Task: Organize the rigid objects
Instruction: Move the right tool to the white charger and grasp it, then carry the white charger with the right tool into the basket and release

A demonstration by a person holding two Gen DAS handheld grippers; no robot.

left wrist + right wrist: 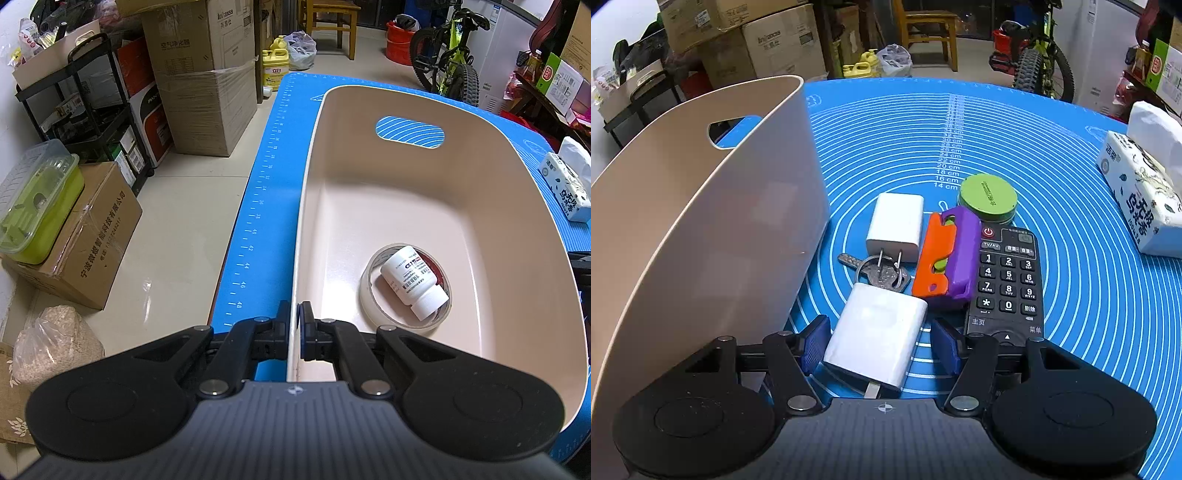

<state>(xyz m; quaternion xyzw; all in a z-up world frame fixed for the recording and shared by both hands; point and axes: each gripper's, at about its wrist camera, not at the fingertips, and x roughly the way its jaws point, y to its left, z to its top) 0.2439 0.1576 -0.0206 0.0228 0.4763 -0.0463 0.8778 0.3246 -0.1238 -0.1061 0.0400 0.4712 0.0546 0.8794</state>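
In the left wrist view my left gripper (295, 325) is shut on the near rim of the beige basket (480, 192), one pad inside and one outside the wall. On the basket's floor a white pill bottle (413, 284) lies inside a tape roll (369, 295). In the right wrist view my right gripper (881, 347) stands open around a large white charger (879, 332) lying on the blue mat (1071, 295); a gap shows at the right pad. Beyond it lie keys (882, 271), a smaller white charger (895, 225), an orange-and-purple toy (945, 258), a green round tin (988, 197) and a black remote (1008, 280).
The basket wall (713, 229) rises close on the left of the right gripper. A tissue pack (1137, 195) sits at the mat's right side. The table's left edge (240, 258) drops to the floor, where cardboard boxes (207, 92) and a cart stand; a bicycle (450, 55) is behind.
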